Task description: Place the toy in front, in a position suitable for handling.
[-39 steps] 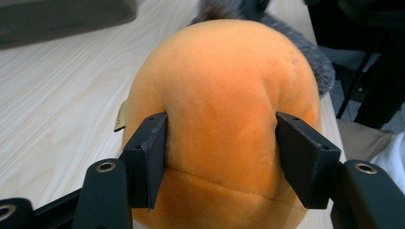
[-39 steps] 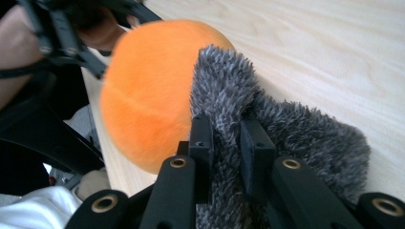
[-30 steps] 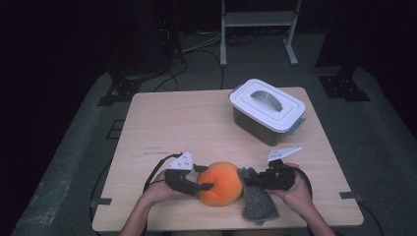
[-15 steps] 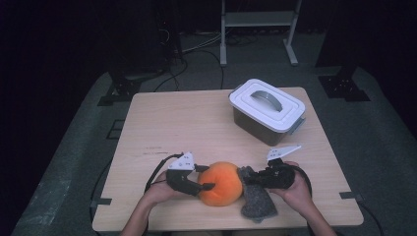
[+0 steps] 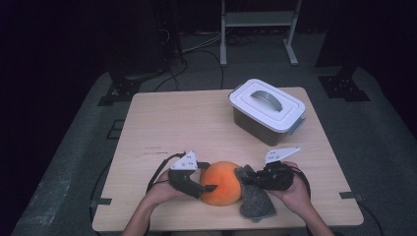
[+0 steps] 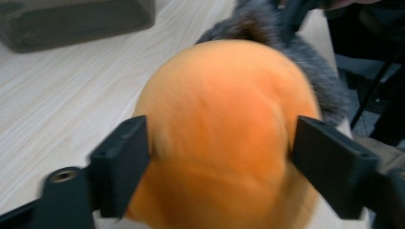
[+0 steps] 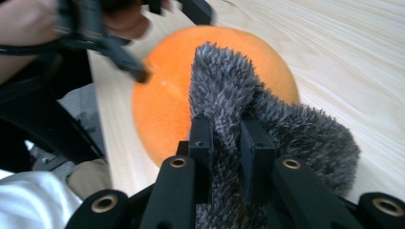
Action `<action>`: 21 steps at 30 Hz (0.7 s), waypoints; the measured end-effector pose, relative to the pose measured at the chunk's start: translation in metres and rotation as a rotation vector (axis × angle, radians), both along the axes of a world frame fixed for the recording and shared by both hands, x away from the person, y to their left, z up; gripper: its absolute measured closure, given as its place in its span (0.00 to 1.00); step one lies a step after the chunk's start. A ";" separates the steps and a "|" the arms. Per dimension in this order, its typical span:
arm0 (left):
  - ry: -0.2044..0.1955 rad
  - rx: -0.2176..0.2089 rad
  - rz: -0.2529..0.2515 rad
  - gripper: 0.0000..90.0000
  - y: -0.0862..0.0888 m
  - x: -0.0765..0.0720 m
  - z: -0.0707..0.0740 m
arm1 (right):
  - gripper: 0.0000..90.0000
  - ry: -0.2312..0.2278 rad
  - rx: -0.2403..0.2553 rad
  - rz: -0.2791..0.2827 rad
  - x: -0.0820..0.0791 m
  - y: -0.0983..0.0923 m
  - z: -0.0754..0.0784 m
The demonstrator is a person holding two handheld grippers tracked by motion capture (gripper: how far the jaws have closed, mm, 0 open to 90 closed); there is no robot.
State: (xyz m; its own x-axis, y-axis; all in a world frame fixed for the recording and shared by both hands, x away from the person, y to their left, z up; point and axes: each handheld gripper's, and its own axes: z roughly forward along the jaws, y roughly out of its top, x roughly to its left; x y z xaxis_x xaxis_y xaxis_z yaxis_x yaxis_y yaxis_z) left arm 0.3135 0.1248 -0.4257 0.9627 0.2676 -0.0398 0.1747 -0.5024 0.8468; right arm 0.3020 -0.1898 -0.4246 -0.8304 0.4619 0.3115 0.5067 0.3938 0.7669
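**Left jaws release an orange plush ball; right jaws hold its grey fur piece**

Opening is the 1 visible change since the earlier frames: the jaws of the left gripper (image 5: 209,183) have just been spreading, and both hands otherwise sit where they were. In the left gripper view the 2 black jaws now stand on either side of the orange plush ball (image 6: 224,138), wide apart, with the ball between them; the blur at the contact lines leaves it unclear whether the pads still touch its surface, and a slim gap seems to show on the right side.

The right gripper (image 7: 228,138) has its jaws closed almost fully, pinching a fold of the grey furry piece (image 7: 286,129). That piece drapes against the ball's side, and in the high view it lies on the counter (image 5: 162,128) just right of the ball, spreading toward the near edge.

The ball rests on the counter near its front edge, between the 2 grippers, touching the grey fur. In the right gripper view a thin pale seam runs across its orange surface.

A white lidded box (image 5: 268,108) with a grey handle stands at the far right of the counter, well apart from the ball.
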 end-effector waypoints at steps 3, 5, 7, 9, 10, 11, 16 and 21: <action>0.013 0.020 0.003 0.16 0.001 0.000 -0.001 | 0.85 0.021 0.002 -0.022 0.003 -0.008 -0.004; 0.020 0.054 0.003 0.17 0.000 0.000 -0.006 | 0.85 0.030 0.005 -0.036 0.006 -0.012 -0.005; 0.012 0.057 0.002 0.23 -0.001 0.000 -0.009 | 0.85 0.017 -0.017 -0.050 0.006 -0.013 -0.003; -0.006 0.047 0.011 0.28 -0.004 -0.001 -0.006 | 0.85 -0.016 -0.003 -0.054 0.002 -0.013 0.005; -0.018 0.045 0.013 0.34 -0.005 -0.002 -0.005 | 0.85 -0.046 0.031 -0.048 -0.002 -0.012 0.016; -0.029 0.042 0.015 0.36 -0.008 -0.003 -0.005 | 0.85 -0.067 0.039 -0.042 -0.004 -0.010 0.021; -0.050 0.054 0.013 0.38 -0.024 -0.008 -0.007 | 0.85 -0.104 0.001 0.002 -0.010 0.006 0.022; -0.039 0.051 0.023 0.38 -0.023 -0.008 -0.007 | 0.86 -0.065 -0.007 -0.011 -0.002 -0.006 0.014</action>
State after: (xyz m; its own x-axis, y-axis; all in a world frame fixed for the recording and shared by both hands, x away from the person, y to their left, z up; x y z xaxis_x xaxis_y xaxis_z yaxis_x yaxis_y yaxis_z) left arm 0.3052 0.1016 -0.4326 0.9570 0.2900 0.0122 0.1535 -0.5411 0.8268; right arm 0.3001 -0.1954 -0.4102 -0.8437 0.4729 0.2539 0.4602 0.3941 0.7956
